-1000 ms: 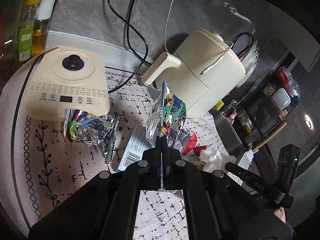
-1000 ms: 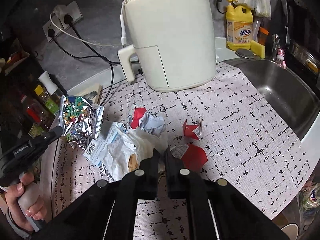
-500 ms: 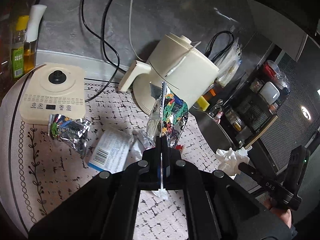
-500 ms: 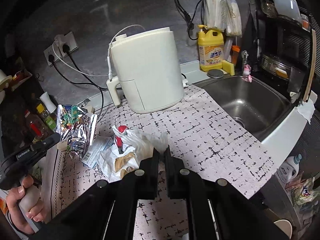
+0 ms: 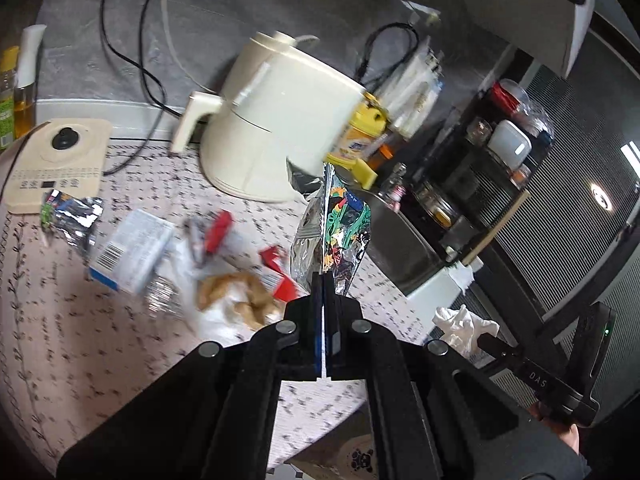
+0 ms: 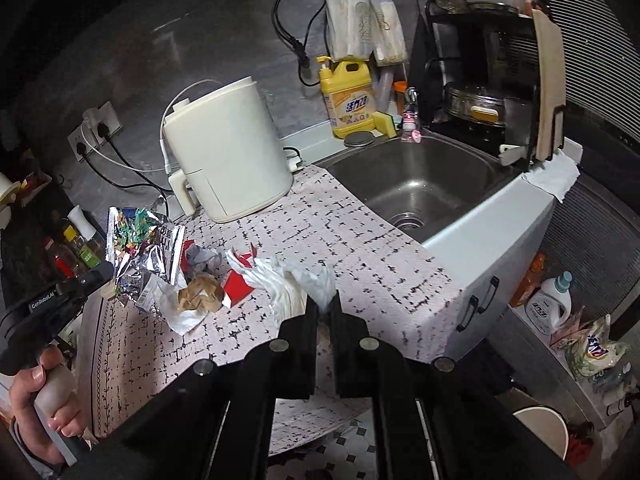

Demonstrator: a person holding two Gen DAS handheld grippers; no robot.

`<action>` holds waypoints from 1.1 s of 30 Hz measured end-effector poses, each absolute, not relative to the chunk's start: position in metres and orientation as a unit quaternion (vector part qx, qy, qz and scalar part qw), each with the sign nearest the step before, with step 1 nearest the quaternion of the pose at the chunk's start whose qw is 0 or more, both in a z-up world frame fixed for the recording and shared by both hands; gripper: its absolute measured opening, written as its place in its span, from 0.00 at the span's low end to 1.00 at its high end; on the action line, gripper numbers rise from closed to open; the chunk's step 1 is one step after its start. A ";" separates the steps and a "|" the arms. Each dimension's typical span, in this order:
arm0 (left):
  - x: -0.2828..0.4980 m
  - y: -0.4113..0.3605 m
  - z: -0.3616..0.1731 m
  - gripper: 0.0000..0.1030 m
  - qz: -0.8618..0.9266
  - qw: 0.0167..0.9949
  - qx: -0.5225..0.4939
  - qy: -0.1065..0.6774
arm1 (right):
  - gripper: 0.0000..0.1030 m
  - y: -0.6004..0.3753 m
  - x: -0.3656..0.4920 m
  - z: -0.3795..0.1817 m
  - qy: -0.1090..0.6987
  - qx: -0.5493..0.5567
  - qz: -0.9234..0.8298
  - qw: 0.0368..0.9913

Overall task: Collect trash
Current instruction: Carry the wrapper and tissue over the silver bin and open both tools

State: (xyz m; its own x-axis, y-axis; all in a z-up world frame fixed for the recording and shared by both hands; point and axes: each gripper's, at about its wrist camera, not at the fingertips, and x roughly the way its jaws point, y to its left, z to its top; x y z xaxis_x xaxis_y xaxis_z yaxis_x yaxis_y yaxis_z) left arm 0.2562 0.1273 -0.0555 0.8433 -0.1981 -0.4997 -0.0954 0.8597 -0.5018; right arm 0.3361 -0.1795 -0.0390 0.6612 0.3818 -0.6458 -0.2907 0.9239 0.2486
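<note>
My left gripper (image 5: pixel 323 280) is shut on a silver foil snack wrapper (image 5: pixel 332 232) with colourful print, held upright above the patterned counter mat (image 5: pixel 80 340). The same wrapper (image 6: pixel 140 240) shows at the left of the right wrist view. My right gripper (image 6: pixel 322 304) is shut on a crumpled white tissue (image 6: pixel 288 284); that tissue (image 5: pixel 464 328) hangs off the counter edge in the left wrist view. On the mat lie a second foil wrapper (image 5: pixel 72 216), a white carton with a barcode (image 5: pixel 132 248), red paper scraps (image 5: pixel 276 260) and a brown-stained paper (image 6: pixel 200 296).
A cream air fryer (image 6: pixel 228 152) stands at the back of the mat, a cream cooker (image 5: pixel 60 164) at the far left. A steel sink (image 6: pixel 416 192) lies to the right with a yellow detergent bottle (image 6: pixel 350 100). Cables (image 5: pixel 132 56) run along the wall. A hand (image 6: pixel 44 400) grips the left gripper's handle.
Both grippers pulled back and up from the trash pile toward the counter's front edge, each carrying its piece. The tissue now hangs beyond the edge, and the sink and floor have come into view.
</note>
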 end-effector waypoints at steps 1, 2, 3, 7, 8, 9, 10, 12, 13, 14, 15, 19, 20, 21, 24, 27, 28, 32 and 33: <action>0.257 0.117 -0.056 0.02 -0.033 0.923 -0.261 0.281 | 0.06 -0.192 0.332 -0.040 0.368 0.064 0.179 0.910; 0.258 0.103 -0.056 0.02 -0.042 0.922 -0.258 0.285 | 0.06 -0.203 0.329 -0.041 0.369 0.066 0.173 0.911; 0.259 0.090 -0.057 0.02 -0.050 0.921 -0.255 0.289 | 0.06 -0.214 0.325 -0.043 0.370 0.070 0.167 0.911; 0.263 0.038 -0.064 0.02 -0.079 0.917 -0.242 0.308 | 0.06 -0.261 0.311 -0.052 0.378 0.082 0.139 0.912; 0.263 0.027 -0.066 0.02 -0.085 0.915 -0.240 0.313 | 0.06 -0.273 0.307 -0.055 0.380 0.086 0.131 0.911; 0.264 0.015 -0.068 0.02 -0.092 0.914 -0.237 0.318 | 0.06 -0.285 0.302 -0.058 0.383 0.089 0.124 0.911; 0.265 0.004 -0.071 0.02 -0.099 0.912 -0.234 0.322 | 0.06 -0.296 0.299 -0.060 0.385 0.092 0.117 0.911; 0.266 -0.020 -0.075 0.02 -0.114 0.909 -0.228 0.331 | 0.06 -0.320 0.291 -0.066 0.388 0.098 0.103 0.911; 0.266 -0.031 -0.078 0.02 -0.120 0.907 -0.225 0.335 | 0.06 -0.330 0.287 -0.069 0.390 0.101 0.096 0.910; 0.266 -0.041 -0.080 0.02 -0.126 0.905 -0.221 0.339 | 0.06 -0.342 0.282 -0.072 0.393 0.105 0.086 0.909; 0.266 -0.053 -0.083 0.02 -0.133 0.903 -0.219 0.344 | 0.06 -0.352 0.279 -0.075 0.396 0.107 0.080 0.909; 0.264 -0.093 -0.099 0.02 -0.152 0.894 -0.209 0.367 | 0.06 -0.389 0.265 -0.092 0.410 0.118 0.053 0.903; 0.264 -0.100 -0.103 0.02 -0.156 0.891 -0.207 0.373 | 0.06 -0.399 0.260 -0.097 0.414 0.122 0.046 0.901; 0.264 -0.108 -0.108 0.02 -0.160 0.888 -0.205 0.378 | 0.06 -0.408 0.256 -0.103 0.418 0.125 0.038 0.899; 0.260 -0.133 -0.124 0.02 -0.171 0.880 -0.197 0.397 | 0.06 -0.432 0.244 -0.120 0.433 0.133 0.015 0.892; 0.259 -0.155 -0.139 0.02 -0.178 0.873 -0.191 0.413 | 0.06 -0.455 0.235 -0.140 0.450 0.139 -0.006 0.882; 0.258 -0.162 -0.143 0.02 -0.179 0.870 -0.190 0.419 | 0.06 -0.460 0.233 -0.146 0.455 0.141 -0.010 0.879; 0.255 -0.189 -0.162 0.02 -0.187 0.858 -0.184 0.442 | 0.09 -0.481 0.227 -0.170 0.475 0.144 -0.025 0.868; 0.254 -0.194 -0.166 0.02 -0.188 0.856 -0.182 0.446 | 0.12 -0.486 0.226 -0.174 0.480 0.147 -0.025 0.864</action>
